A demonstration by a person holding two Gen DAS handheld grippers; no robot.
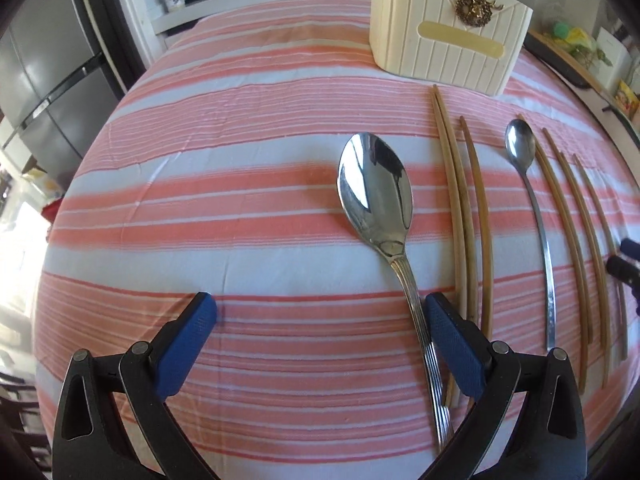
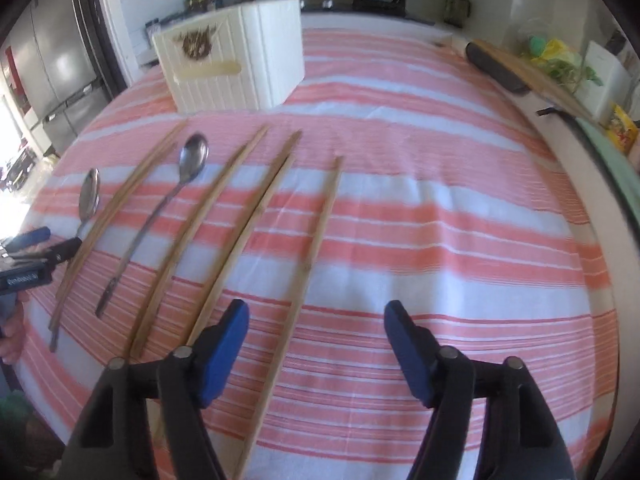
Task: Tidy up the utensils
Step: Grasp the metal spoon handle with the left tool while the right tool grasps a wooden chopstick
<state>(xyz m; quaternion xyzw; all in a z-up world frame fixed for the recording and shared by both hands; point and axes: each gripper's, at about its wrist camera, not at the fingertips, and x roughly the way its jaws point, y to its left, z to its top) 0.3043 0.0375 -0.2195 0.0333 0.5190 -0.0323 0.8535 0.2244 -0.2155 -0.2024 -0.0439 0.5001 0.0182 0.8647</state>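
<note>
Steel big spoon [image 1: 376, 200] lies flat on the striped cloth [image 1: 240, 208], bowl away from the left gripper [image 1: 320, 312], handle running back btwn its fingers, hard against the right-hand pad [image 1: 452, 336] & well off the other. Fingers spread wide, pinching nothing yet; prob. straddling the handle so a squeeze can catch it.

Long axis: roughly along the gripper's line, bowl toward the cream ribbed holder [image 1: 444, 36] at the far end, likely where it all goes. Slim spoon [image 1: 532, 208] & the wooden chopsticks [image 1: 468, 216] lie beyond that right-hand pad, side by side, all w/ the same heading; looks like a sorted row.

Right gripper [image 2: 316, 320]: fingers apart, partway spread, pressing on nothing. One chopstick [image 2: 308, 268] runs btwn them, nearer the left-hand pad [image 2: 224, 352], not touching either, tip toward the holder. More chopsticks just outside that pad. Judgement: lined up to nip that stick along its length.
</note>
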